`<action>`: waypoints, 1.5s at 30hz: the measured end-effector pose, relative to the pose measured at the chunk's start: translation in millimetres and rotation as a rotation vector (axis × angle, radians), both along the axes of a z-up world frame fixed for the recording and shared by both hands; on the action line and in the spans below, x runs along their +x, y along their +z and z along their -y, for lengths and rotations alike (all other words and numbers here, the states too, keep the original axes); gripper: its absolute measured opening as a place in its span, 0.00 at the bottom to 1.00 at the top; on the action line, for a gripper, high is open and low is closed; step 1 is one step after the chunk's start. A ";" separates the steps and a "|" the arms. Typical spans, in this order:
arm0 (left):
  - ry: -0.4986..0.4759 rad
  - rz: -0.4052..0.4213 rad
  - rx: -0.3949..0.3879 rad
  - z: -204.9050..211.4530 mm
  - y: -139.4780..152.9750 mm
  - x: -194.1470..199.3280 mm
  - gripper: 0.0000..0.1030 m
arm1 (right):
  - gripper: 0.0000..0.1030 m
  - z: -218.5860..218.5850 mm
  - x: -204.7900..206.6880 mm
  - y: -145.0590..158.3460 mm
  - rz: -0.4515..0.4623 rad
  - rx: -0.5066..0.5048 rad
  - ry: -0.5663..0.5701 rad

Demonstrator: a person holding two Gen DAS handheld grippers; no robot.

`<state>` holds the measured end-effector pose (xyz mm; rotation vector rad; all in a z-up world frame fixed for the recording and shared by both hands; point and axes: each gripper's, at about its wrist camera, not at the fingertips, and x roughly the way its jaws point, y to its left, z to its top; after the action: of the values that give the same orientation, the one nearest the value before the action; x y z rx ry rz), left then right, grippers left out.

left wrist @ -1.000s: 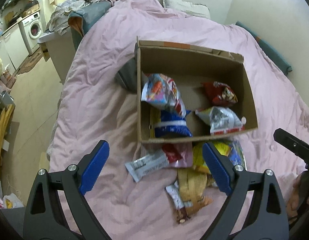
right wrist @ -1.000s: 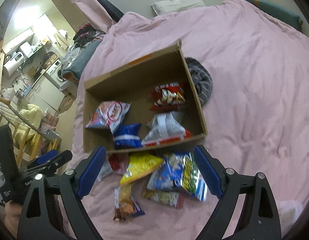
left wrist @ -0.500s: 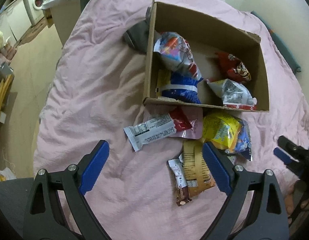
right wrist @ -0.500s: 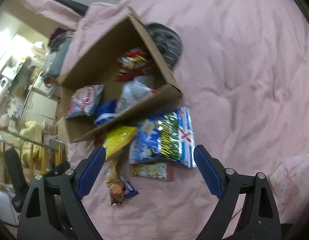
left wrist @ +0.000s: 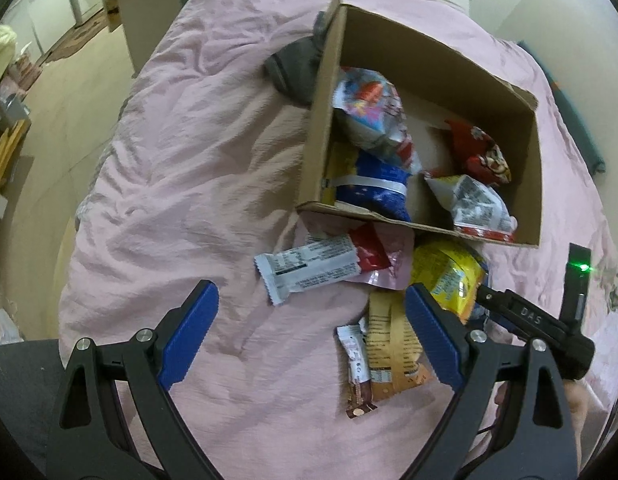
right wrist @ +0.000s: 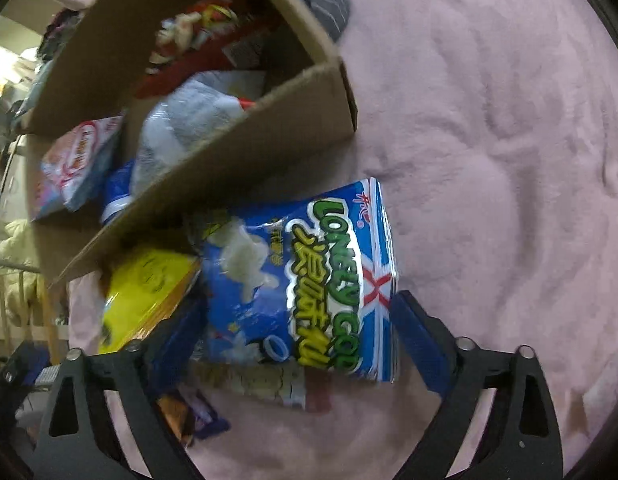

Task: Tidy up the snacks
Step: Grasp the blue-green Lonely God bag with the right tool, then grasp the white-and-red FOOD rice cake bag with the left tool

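Plainly, blue bag (right wrist: 305, 292) reads "LONELY GOD".

a bed with a pink cover (left wrist: 197, 168) carries an open cardboard box (left wrist: 321, 136); loose snack packets (left wrist: 309, 270) beside it; a grey cloth (left wrist: 297, 68) behind the box

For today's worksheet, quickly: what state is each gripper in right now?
Left gripper: open, holding nothing.
Right gripper: open, jaws just widened around the blue snack bag.

Several snack bags (left wrist: 369, 120) lie inside the cardboard box (left wrist: 325, 120) on the bed (left wrist: 189, 160), other packets (left wrist: 309, 268) just before it.
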<state>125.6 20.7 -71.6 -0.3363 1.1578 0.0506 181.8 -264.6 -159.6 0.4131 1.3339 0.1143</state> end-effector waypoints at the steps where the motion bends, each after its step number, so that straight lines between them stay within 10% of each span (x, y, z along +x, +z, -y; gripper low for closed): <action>1: 0.014 -0.003 -0.001 -3.4 -1.0 0.7 0.90 | 0.97 -2.8 3.4 -4.0 -0.013 -0.016 0.010; 5: 0.085 -0.016 -0.008 -20.4 -4.7 3.3 0.90 | 0.93 -10.0 5.3 -8.9 -0.014 -0.063 0.038; 7: 0.139 -0.020 -0.018 -31.1 -6.6 3.8 0.90 | 0.66 -12.5 3.3 -1.3 0.014 -0.072 0.053; 10: 0.174 -0.036 -0.017 -38.9 -12.8 6.4 0.90 | 0.51 -4.3 -6.8 7.6 0.026 -0.020 0.032; 29: 0.228 -0.125 -0.178 -7.5 -87.9 41.8 0.98 | 0.50 47.0 -53.0 63.0 0.178 0.111 -0.052; 39: 0.154 -0.137 -0.033 26.2 -104.9 48.0 1.00 | 0.50 46.4 -48.8 64.6 0.174 0.127 -0.055; 45: 0.151 -0.129 -0.002 27.4 -99.0 36.3 0.72 | 0.50 45.7 -48.8 65.0 0.170 0.140 -0.057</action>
<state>161.9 -6.7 -170.6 -0.4271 1.2587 0.2064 132.9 -310.2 -94.6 0.5476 1.1492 0.1922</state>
